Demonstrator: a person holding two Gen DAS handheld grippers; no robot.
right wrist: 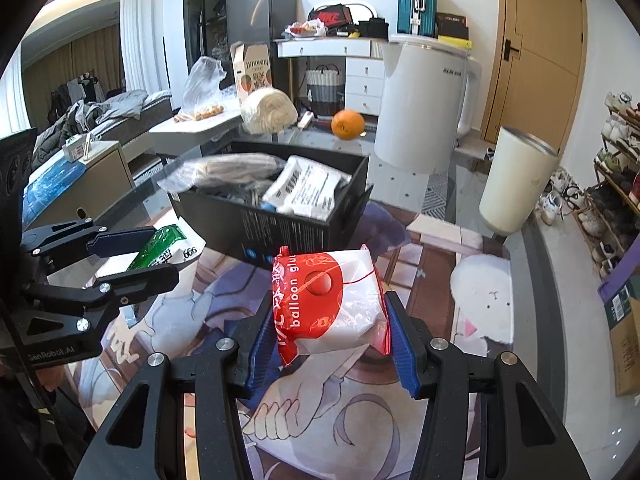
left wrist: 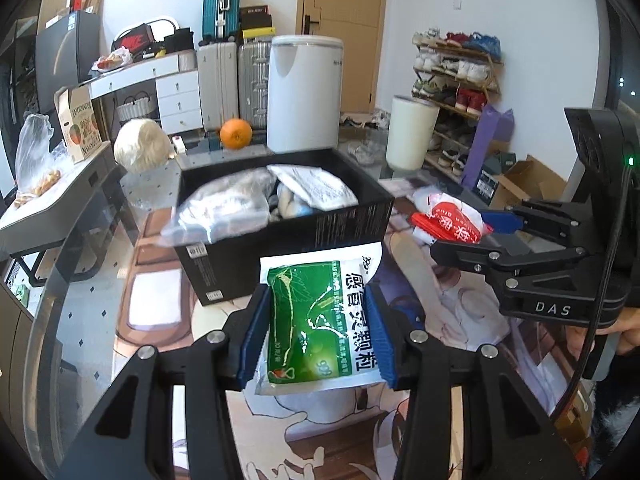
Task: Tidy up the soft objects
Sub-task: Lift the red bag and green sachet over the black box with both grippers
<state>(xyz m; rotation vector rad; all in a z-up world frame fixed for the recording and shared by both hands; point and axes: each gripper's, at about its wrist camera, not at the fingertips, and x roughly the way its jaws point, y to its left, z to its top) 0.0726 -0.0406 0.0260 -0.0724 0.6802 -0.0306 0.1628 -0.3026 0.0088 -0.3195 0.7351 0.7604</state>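
Left claw (left wrist: pixel 316 324): my pads pinch the green sachet (left wrist: pixel 316 316) at both sides — lifted clear of the counter (left wrist: pixel 152 280).
Right claw (right wrist: pixel 330 320): clamped on my red-and-white packet (right wrist: pixel 330 300).
Black box (right wrist: pixel 280 224): just beyond both claws — already holding soft packs.

Both grippers are held side by side, angled downward toward the far side. The left gripper (left wrist: pixel 316 332) has its blue fingers (left wrist: pixel 253 334) pressed against a green packet (left wrist: pixel 312 316). The right gripper (right wrist: pixel 330 330) has its fingers (right wrist: pixel 401 350) clamped on a red-and-white bag (right wrist: pixel 328 304). A hand (left wrist: pixel 608 336) grips the right handle.
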